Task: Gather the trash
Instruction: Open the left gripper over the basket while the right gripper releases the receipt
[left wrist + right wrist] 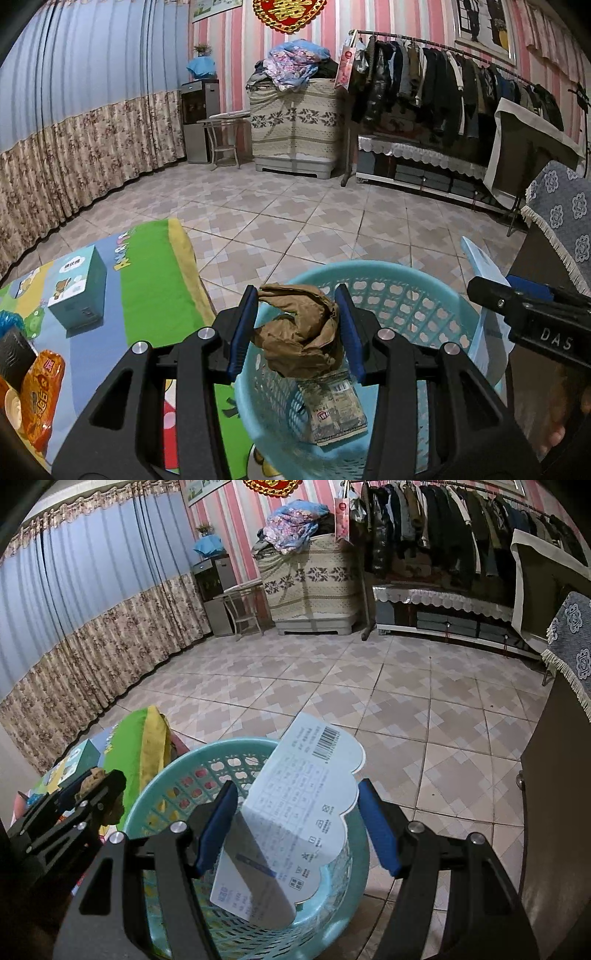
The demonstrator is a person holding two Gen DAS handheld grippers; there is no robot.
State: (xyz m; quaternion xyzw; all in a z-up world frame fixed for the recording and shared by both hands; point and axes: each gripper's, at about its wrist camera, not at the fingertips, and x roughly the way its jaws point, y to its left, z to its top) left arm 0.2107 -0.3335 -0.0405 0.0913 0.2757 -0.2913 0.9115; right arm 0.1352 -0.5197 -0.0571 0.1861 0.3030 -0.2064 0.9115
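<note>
Blue-padded jaws of the left gripper (pixel 297 325) pinch a crumpled brown paper (pixel 301 332) directly above the turquoise basket (pixel 406 280). Over the same basket, the right gripper (pixel 299 827) has its jaws clamped on a pale blue card (pixel 295 823), tilted. A printed packet (pixel 334 410) lies inside the basket.

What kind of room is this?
Probably a room in someone's home: a rack of hanging clothes, long curtains, a tiled floor and a colourful play mat.
</note>
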